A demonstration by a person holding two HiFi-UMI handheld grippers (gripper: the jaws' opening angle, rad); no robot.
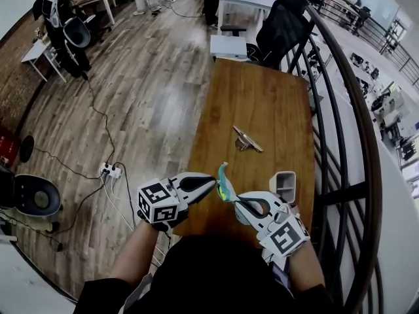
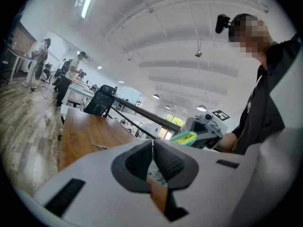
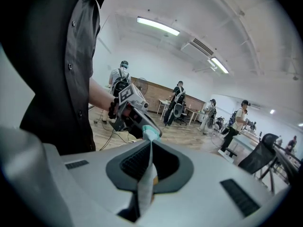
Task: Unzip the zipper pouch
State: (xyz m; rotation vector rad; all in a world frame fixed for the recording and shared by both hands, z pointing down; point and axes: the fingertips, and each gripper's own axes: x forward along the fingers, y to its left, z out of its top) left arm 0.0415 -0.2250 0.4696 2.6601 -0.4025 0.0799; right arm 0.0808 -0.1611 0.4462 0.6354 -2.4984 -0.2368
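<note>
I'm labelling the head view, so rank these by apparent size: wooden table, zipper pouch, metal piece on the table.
Largest: wooden table.
Then zipper pouch and metal piece, which look alike; the pouch is nearer the camera, so unranked.

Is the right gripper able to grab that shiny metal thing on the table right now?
Probably not yet. The right gripper is shut on the zipper pouch, as is the left gripper. Nothing on the table blocks the metal thing, though.

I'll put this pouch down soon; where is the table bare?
Bare: the far half of the table, beyond the metal tool, and the strip left of it. Crowded: the near edge, where the left claw and right claw hold the pouch.
</note>
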